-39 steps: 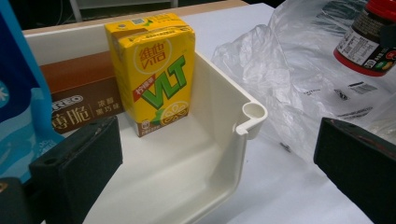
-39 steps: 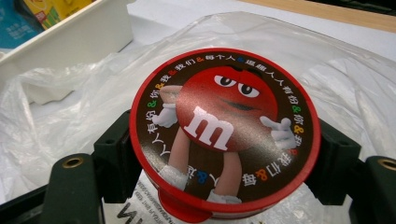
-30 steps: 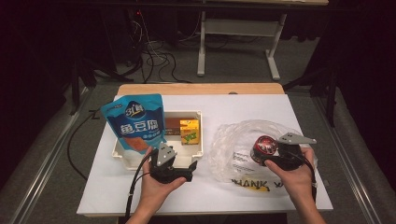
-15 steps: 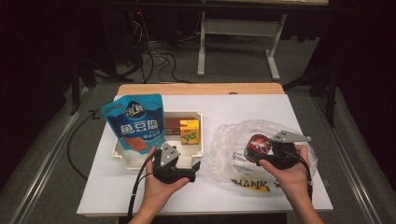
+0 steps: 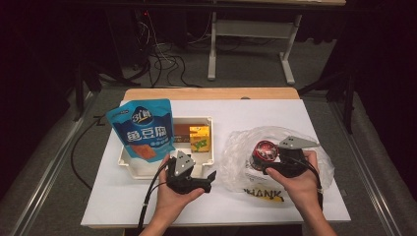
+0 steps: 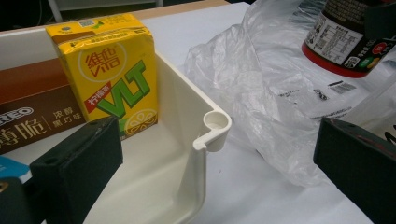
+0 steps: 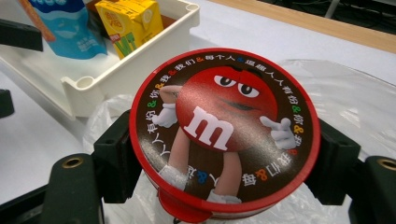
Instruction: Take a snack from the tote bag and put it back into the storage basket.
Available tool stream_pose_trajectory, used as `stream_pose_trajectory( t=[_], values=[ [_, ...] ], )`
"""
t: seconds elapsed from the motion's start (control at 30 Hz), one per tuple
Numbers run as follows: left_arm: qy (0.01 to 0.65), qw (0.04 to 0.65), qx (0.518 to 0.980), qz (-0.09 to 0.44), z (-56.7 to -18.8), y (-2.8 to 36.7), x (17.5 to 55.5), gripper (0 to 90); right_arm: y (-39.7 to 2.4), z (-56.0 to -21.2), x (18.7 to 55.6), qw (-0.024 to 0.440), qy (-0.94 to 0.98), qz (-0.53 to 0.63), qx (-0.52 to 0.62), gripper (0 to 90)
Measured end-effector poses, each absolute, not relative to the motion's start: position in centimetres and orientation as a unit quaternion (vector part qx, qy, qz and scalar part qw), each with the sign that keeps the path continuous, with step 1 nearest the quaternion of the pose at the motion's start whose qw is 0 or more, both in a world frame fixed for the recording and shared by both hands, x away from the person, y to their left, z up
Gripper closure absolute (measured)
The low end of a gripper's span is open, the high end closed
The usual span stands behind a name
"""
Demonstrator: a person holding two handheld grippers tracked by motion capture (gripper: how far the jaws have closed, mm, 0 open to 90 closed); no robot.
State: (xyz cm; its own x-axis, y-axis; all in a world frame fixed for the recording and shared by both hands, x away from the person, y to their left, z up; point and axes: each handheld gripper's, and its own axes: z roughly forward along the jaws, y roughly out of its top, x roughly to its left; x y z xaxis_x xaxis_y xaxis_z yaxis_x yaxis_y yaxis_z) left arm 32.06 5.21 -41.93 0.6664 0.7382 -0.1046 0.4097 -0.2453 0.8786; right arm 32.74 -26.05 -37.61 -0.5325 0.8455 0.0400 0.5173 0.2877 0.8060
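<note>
A round M&M's tub (image 5: pixel 265 151) with a red-rimmed lid (image 7: pixel 224 126) hangs just above a crumpled clear plastic bag (image 5: pixel 236 147). My right gripper (image 5: pixel 264 158) is shut on it, one black pad pressing each side (image 7: pixel 116 154). At the left, my left gripper (image 5: pixel 209 182) rests in a hand by the near right corner of a white tray (image 5: pixel 129 164). Its jaws stand wide apart (image 6: pixel 219 158) with nothing between them. The tray (image 6: pixel 187 107) holds a yellow VLT drink carton (image 6: pixel 112 79), a brown biscuit box (image 6: pixel 32 112) and a blue snack pouch (image 5: pixel 142 129).
The bag (image 6: pixel 261 93), printed with "THANK", spreads over the right half of the white tabletop (image 5: pixel 246 113). The tray sits at the left centre. Beyond the table's wooden far edge are cables on the floor and a desk frame (image 5: pixel 251 29).
My right gripper has carried the tub a little to the left and slightly up over the bag. The left gripper has stayed in place.
</note>
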Motion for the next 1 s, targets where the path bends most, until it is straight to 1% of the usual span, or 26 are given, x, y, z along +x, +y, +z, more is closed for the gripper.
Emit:
stream_pose_trajectory(
  t=[0.47, 1.0],
  values=[
    [0.356, 0.486, 0.781, 0.168, -42.2, 3.9, 32.0, 2.2, -25.0, -37.1, 32.7, 0.196, 0.78, 0.412, 0.428, 26.4],
    [0.336, 0.496, 0.784, 0.162, -42.6, 1.1, 31.8, 3.8, -23.7, -36.8, 32.3, 0.189, 0.786, 0.418, 0.415, 26.4]
  ],
)
